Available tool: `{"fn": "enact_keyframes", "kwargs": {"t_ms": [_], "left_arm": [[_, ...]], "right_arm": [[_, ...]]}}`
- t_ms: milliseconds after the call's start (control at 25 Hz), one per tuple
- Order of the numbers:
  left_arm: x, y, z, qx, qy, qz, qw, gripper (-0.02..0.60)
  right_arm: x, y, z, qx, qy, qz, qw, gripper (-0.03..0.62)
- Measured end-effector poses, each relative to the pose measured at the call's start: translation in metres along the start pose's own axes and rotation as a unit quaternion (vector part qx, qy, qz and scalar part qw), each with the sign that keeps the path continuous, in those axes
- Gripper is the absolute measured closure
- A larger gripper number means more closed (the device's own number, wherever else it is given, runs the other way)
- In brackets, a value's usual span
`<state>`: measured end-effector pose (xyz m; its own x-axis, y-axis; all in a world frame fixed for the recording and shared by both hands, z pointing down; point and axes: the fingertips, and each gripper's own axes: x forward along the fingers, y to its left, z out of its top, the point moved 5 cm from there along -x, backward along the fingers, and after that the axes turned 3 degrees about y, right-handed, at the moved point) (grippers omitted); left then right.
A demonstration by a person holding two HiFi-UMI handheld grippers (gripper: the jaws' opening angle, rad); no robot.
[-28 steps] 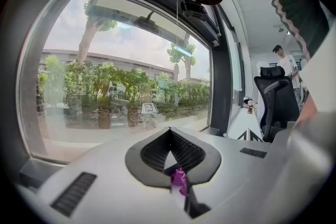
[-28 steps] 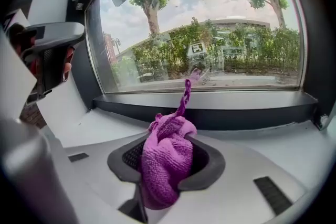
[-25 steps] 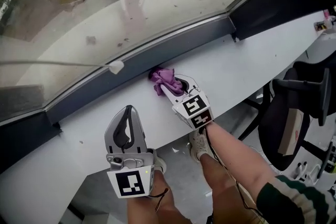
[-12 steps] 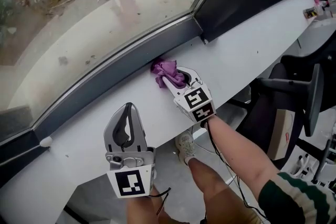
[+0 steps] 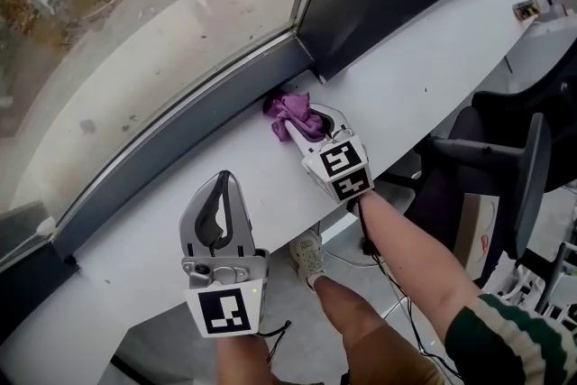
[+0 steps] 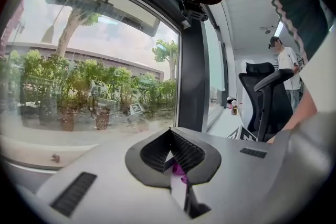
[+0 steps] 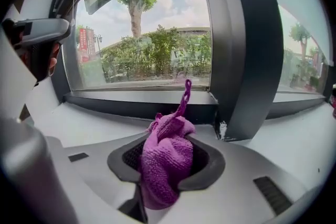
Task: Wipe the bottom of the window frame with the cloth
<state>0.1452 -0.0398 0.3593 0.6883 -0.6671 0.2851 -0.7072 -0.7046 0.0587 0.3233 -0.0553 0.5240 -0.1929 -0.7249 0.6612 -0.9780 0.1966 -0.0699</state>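
Right gripper [image 5: 302, 129] clenched on crumpled purple microfibre cloth [image 5: 290, 111]. Cloth bunched between jaws, spilling past tips, thin loose tail sticking up. Cloth front against dark grey bottom rail of window frame [image 5: 171, 140] just ahead of gripper; dark vertical frame post [image 7: 239, 60] ahead-right. Left gripper [image 5: 221, 185] jaws pressed together, gripping nothing, over white sill [image 5: 135, 239], behind-left of right gripper.

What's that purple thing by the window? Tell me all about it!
It is a fuzzy purple cloth, scrunched into a lump. The right gripper is shut on it, so it bulges out between the jaws, with one thin twisted end sticking up. It rests on the white sill at the foot of the dark grey window frame.
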Motion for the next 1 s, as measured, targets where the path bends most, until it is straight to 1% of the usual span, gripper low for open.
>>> {"fn": "enact_keyframes", "kwargs": {"t_ms": [120, 320, 520, 680, 840, 1000], "left_arm": [[0.013, -0.009, 0.002, 0.000, 0.001, -0.006, 1.0000, 0.575], [0.029, -0.018, 0.003, 0.001, 0.007, -0.011, 0.9999, 0.575], [0.036, -0.024, 0.002, 0.001, 0.012, -0.013, 0.9998, 0.575], [0.038, -0.028, 0.000, 0.000, 0.010, -0.018, 0.9998, 0.575], [0.040, -0.037, -0.010, 0.002, 0.024, -0.030, 0.9993, 0.575], [0.042, -0.038, -0.018, -0.007, 0.032, -0.032, 0.9990, 0.575]], "right_arm": [[-0.003, -0.019, 0.004, -0.003, -0.005, -0.011, 1.000, 0.447], [-0.007, -0.044, 0.001, 0.010, -0.004, -0.024, 1.000, 0.447], [-0.012, -0.060, -0.004, 0.019, -0.003, -0.034, 0.999, 0.447], [-0.017, -0.059, -0.010, 0.023, 0.002, -0.032, 0.999, 0.447], [-0.025, -0.056, -0.022, 0.039, 0.006, -0.033, 0.999, 0.447], [-0.032, -0.050, -0.031, 0.045, 0.015, -0.027, 0.999, 0.447]]}}
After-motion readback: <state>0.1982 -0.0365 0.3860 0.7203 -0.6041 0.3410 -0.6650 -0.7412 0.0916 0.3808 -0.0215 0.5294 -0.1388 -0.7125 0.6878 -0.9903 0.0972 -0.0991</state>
